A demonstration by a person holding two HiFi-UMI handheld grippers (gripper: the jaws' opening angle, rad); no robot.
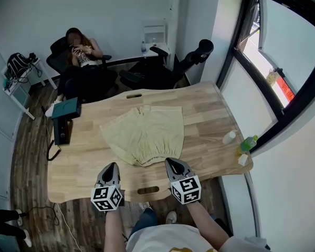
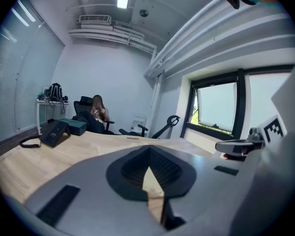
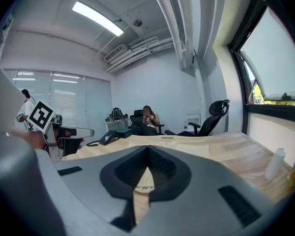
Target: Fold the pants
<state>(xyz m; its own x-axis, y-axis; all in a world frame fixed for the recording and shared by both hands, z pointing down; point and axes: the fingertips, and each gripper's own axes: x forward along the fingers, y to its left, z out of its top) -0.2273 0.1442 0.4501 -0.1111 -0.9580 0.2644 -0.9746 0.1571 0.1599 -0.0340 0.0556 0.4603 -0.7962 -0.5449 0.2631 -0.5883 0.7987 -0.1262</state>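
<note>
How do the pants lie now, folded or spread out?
Spread out: the pants lie flat on the table, both legs side by side, nothing doubled over.

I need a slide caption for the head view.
Left gripper and right gripper, both shut, near beige pants lying flat on the table.

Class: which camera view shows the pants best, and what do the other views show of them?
The head view: it looks down on the whole pants, spread flat on the table. The two gripper views look low across the table, so each shows only a thin pale strip of cloth.
</note>
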